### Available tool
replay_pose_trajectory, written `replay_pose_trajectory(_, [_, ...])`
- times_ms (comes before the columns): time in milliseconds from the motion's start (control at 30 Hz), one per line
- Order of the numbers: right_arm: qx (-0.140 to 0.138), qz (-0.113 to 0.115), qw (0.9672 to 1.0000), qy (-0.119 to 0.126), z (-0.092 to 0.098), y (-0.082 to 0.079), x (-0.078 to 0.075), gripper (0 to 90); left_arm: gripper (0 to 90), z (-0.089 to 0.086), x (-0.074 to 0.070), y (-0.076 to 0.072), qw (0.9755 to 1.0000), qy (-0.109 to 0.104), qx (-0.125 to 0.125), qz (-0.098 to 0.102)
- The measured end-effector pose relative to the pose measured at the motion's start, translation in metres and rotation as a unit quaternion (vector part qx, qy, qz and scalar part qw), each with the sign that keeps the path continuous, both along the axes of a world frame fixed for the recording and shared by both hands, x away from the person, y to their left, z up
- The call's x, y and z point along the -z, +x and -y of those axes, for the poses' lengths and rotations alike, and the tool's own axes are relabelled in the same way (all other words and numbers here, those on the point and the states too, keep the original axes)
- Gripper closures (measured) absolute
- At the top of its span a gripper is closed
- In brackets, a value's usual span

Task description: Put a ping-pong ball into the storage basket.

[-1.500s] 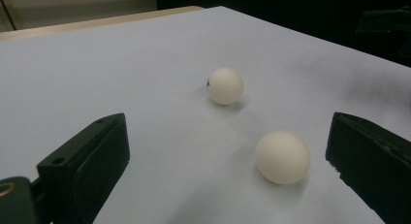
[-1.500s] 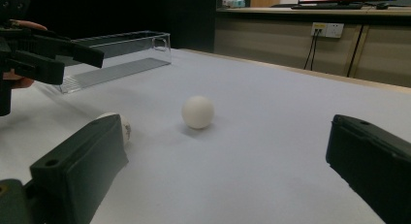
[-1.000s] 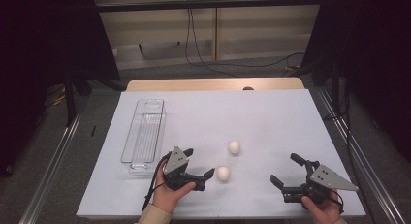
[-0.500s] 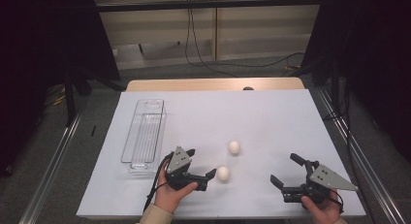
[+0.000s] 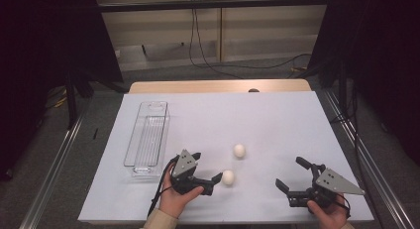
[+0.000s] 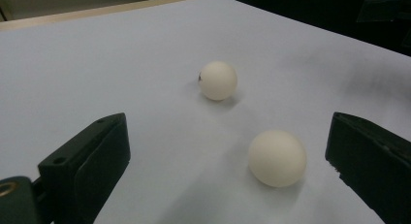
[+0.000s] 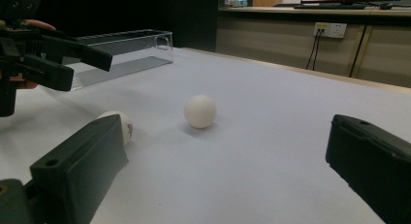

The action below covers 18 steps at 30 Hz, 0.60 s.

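The left gripper (image 5: 207, 168) rests near the front edge of the white table surface (image 5: 277, 120), left of centre, with its jaws spread wide and grasping nothing. The near ball (image 5: 228, 177) lies on the surface just beside the tip of the front jaw; in the left gripper view this near ball (image 6: 277, 158) sits between the two jaws, closer to the right-hand one, with a gap to both. The far ball (image 5: 239, 150) lies a little farther from the front edge, apart from the near ball and outside the jaws. The right gripper (image 5: 293, 175) is held near the front right corner of the surface, jaws released and empty, well apart from both balls. A clear tray (image 5: 147, 140) stands lengthwise along the left edge of the surface, just behind the left gripper.
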State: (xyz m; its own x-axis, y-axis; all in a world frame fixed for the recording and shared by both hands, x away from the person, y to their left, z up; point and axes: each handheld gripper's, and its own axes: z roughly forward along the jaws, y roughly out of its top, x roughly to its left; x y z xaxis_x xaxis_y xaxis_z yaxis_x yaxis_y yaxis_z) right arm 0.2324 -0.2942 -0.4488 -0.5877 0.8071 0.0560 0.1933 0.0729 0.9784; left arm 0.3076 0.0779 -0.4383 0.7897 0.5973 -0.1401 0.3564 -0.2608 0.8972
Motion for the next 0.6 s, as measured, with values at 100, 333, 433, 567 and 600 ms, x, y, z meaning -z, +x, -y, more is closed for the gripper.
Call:
replay_pose_trajectory(100, [0.0,0.0,1.0,-0.001,-0.0002,0.0002,0.0002,0.4,2.3,0.001,-0.0002,-0.0002,1.0,0.001,0.0,-0.002])
replay_pose_trajectory(333, [-0.001,0.0,1.0,-0.001,-0.0001,0.0008,0.0005,0.4,2.5,0.005,-0.0001,-0.0003,1.0,0.004,0.007,-0.003])
replay_pose_trajectory(433, [0.0,0.0,1.0,-0.001,0.0001,0.001,0.0006,0.4,2.5,0.006,-0.0002,-0.0005,0.9999,0.006,0.008,-0.005])
replay_pose_trajectory(567, [-0.001,-0.001,1.0,-0.002,-0.0003,0.002,0.0005,0.4,2.5,0.0074,-0.0003,-0.0002,0.9999,0.009,0.013,-0.004])
replay_pose_trajectory(600, [-0.001,-0.002,1.0,-0.001,-0.0006,0.0022,0.0005,0.4,2.5,0.0085,-0.0003,-0.0004,0.9998,0.011,0.014,-0.006])
